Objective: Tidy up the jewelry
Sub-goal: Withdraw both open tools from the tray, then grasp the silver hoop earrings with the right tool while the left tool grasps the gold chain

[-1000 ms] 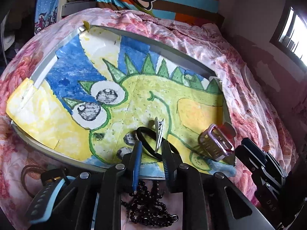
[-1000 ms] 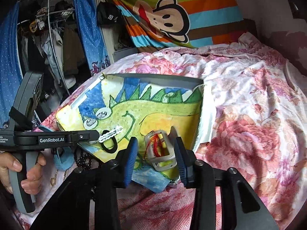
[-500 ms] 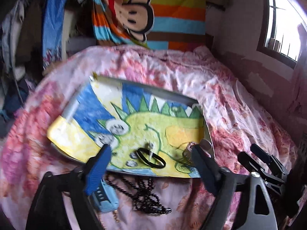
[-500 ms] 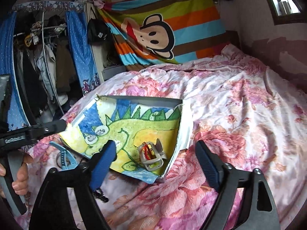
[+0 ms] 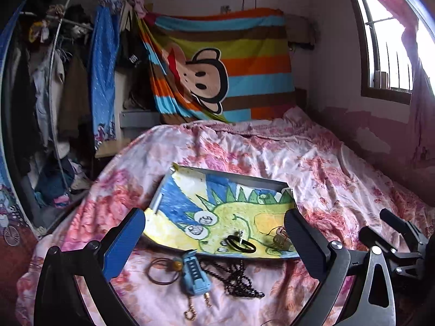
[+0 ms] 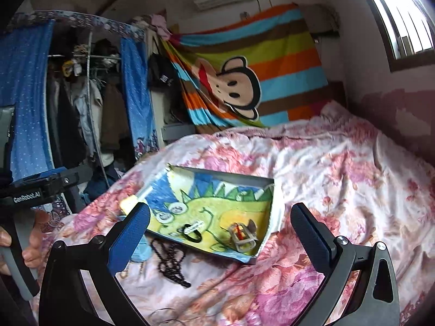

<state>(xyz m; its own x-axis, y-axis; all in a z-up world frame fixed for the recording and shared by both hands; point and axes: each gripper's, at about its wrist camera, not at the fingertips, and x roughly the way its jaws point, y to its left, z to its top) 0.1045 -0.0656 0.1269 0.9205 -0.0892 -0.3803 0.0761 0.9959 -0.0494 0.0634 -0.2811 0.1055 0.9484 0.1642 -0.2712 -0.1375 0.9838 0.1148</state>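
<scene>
Rumpled pink floral bedding covers the bed (image 5: 312, 157), with a striped monkey blanket (image 5: 217, 65) hung on the wall behind it. Near the bed's front edge lies a shallow grey tray (image 6: 276, 209) lined with a crayon dinosaur drawing (image 5: 217, 217). On that paper, a black ring-shaped bangle (image 5: 241, 244) with a small silvery hair clip (image 6: 195, 225) resting across it sits at the tray's front edge, and a clear plastic box-like piece with red inside (image 6: 242, 235) sits in its front right corner. Just off the tray's front edge, on the bedding, lie a tangled string of black beads (image 5: 236, 277), a blue plastic clip (image 5: 194, 271) and thin brown hoops (image 5: 160, 270). The left gripper (image 5: 214, 241) and the right gripper (image 6: 220, 233) are both opening, jaws spread wide with nothing between the pads, and both hover over the bed's front edge.
</scene>
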